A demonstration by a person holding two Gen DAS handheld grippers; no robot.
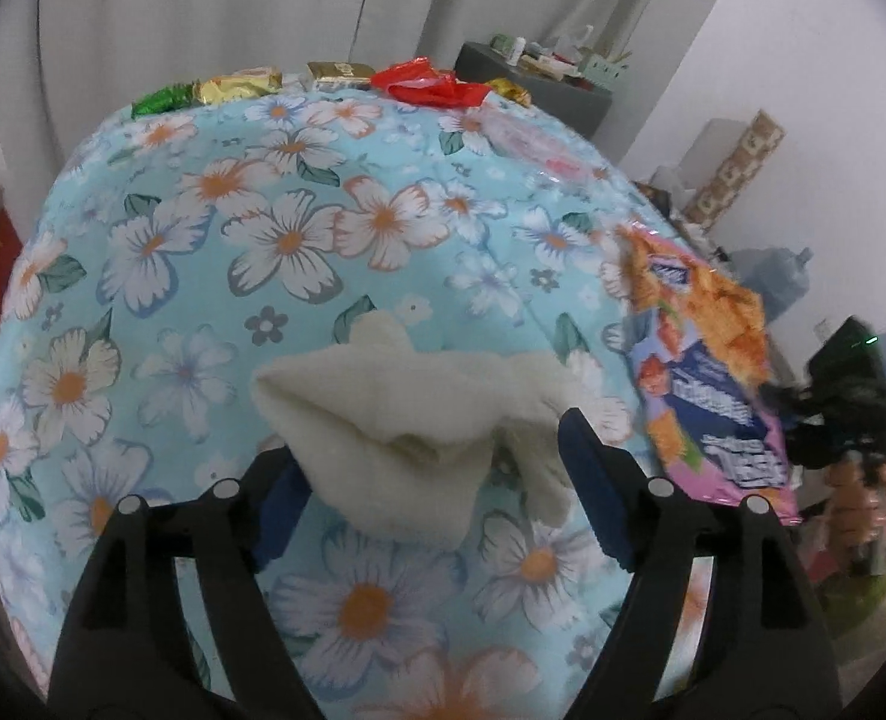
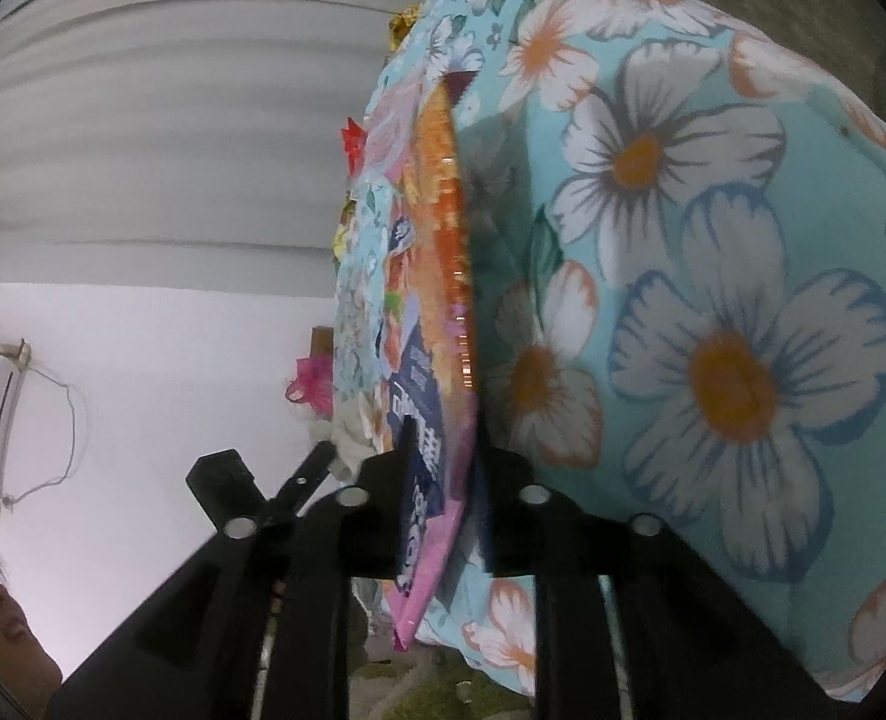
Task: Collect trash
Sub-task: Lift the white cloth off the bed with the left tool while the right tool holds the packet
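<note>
We see a counter (image 1: 161,276) draped in a pale blue cloth printed with big white and orange flowers. A crumpled cream tissue wad (image 1: 395,420), soft and fibrous, lies on it with its long axis running left to right across the left wrist view. The left tongs (image 1: 428,480) stand wide apart on either side of the wad, and the blue pads (image 1: 593,480) do not press on it.

A glossy snack packet (image 1: 707,372), flat and rectangular, printed in orange, blue and pink, lies along the counter's right edge, its long axis running away from us and its pink near end overhanging the edge. In the right wrist view the same packet (image 2: 437,360) shows edge-on, and the right tongs (image 2: 440,474) straddle its near end, slightly apart (whether the pads actually press the foil we cannot tell).

Along the far edge sit small crinkled foil wrappers: a green one (image 1: 161,99), a gold one (image 1: 239,87) and a red one (image 1: 431,84). The middle of the cloth lies open between the wad and that row.
</note>
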